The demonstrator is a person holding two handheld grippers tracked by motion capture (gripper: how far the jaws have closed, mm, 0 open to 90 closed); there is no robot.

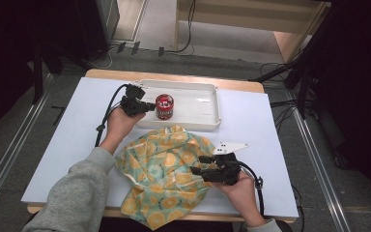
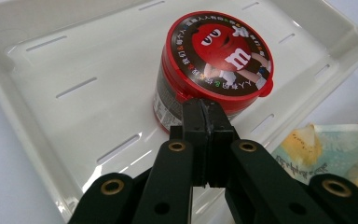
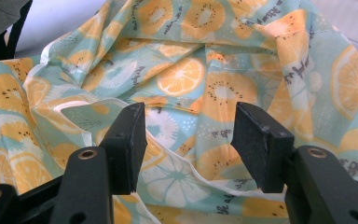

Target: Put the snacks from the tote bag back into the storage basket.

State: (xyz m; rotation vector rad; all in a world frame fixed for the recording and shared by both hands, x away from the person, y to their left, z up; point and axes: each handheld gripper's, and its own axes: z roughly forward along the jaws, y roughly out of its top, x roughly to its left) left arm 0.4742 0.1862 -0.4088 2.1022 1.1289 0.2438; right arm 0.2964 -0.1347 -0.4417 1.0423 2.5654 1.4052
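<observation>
Two tools worked: the left tool [image 2: 208,140], jaws together and empty, hovered by the red can [image 1: 164,106] in the white tray [image 1: 207,121]; the right tool [image 3: 189,144], jaws apart, should bite one fold of the citrus cloth [image 1: 166,174] squarely.

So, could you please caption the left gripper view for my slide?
Shut left tool poised before a red-lidded round candy tub standing in a white plastic tray.

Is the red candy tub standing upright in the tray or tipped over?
Upright. The red candy tub stands on its base inside the white tray, its round printed lid facing up, as the left gripper view confirms.
</observation>
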